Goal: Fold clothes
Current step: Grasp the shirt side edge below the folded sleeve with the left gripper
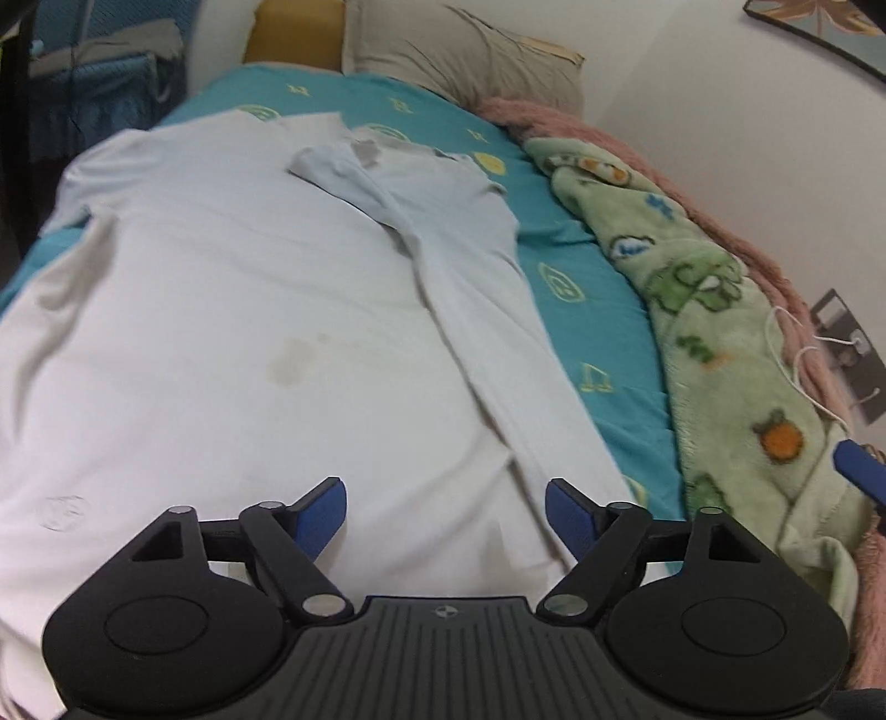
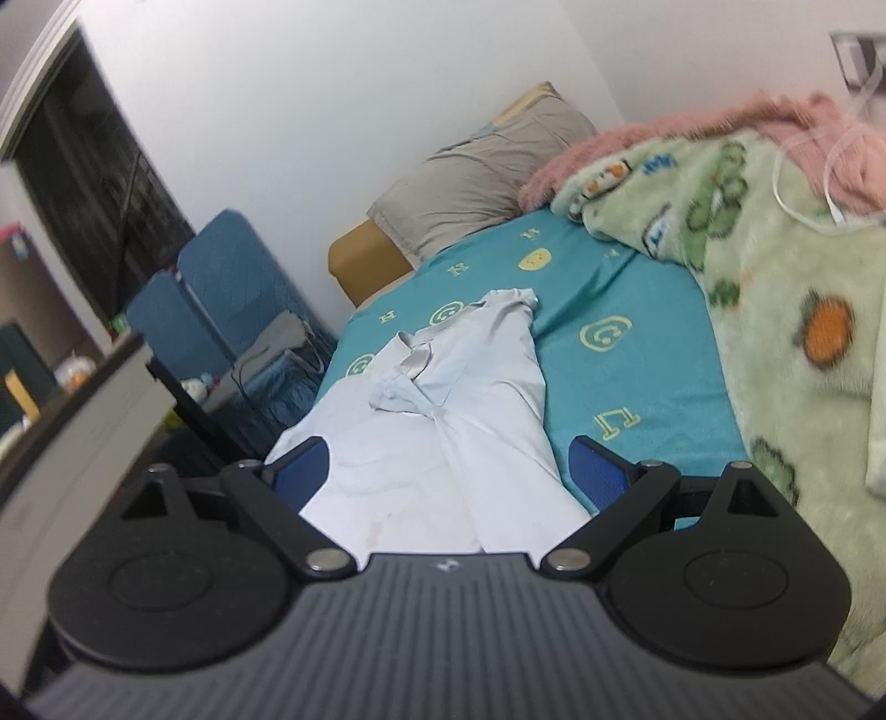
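Fingers of your left gripper [image 1: 446, 512] stand well apart over the near part of the white shirt [image 1: 232, 310], with only cloth showing behind the gap and nothing pinched between the blue pads [image 1: 324, 512]. Fingers of your right gripper [image 2: 448, 471] are spread just as wide and equally empty; the shirt [image 2: 432, 432] is seen between them, lower down on the bed.

Left to right across the left wrist view: the shirt lies flat on the teal sheet [image 1: 576, 260], collar toward the grey pillow [image 1: 465, 50], with its right side and sleeve [image 1: 470, 266] already folded in over the body as a long narrow panel. Beyond it runs a strip of bare sheet, then the green fleece blanket [image 1: 714, 310] heaped against the pink blanket [image 1: 559, 119] by the wall.

Judged step: one side fold is laid; the opposite side, with its sleeve [image 1: 83, 183] hanging toward the bed's left edge, is not yet turned in. For the next move you would need each gripper on that unfolded edge, one near the shoulder and one near the hem, pinching a single layer, then carrying it across to mirror the folded panel without dragging the panel out of place.
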The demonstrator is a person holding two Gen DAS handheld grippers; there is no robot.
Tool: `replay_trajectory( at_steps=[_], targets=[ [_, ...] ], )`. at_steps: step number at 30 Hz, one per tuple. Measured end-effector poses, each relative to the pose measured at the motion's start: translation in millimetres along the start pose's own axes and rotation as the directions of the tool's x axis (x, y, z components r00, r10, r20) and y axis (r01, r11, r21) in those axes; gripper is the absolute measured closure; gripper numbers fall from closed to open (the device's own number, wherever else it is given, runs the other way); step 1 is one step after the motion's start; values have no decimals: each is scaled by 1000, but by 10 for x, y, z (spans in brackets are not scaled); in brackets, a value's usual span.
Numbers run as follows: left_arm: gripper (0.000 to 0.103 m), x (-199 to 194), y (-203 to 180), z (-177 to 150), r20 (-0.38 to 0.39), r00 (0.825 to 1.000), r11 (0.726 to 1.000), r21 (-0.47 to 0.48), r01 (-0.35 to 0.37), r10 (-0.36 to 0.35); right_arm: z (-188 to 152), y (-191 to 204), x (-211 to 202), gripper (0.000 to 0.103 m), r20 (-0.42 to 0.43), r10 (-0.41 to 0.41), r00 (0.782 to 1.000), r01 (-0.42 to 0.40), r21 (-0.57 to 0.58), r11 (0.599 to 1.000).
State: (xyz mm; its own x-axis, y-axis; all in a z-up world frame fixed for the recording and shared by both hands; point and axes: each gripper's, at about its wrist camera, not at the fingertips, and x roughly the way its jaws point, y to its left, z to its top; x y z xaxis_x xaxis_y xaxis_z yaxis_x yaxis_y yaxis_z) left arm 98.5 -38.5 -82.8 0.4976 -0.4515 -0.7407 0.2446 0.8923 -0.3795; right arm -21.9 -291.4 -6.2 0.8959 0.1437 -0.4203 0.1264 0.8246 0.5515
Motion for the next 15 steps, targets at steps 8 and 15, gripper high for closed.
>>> replay_trajectory(
  at_steps=[8,15],
  targets=[
    [64,520,-13,-63,-107,989,992,-80,95,-104,77,-422,-32,8,8,32,999,-33,200,979],
    [68,834,-83,-76,-143,957,966,-90,242,-253,67,-432,156,8,-48,41,998,-31,203,979]
  ],
)
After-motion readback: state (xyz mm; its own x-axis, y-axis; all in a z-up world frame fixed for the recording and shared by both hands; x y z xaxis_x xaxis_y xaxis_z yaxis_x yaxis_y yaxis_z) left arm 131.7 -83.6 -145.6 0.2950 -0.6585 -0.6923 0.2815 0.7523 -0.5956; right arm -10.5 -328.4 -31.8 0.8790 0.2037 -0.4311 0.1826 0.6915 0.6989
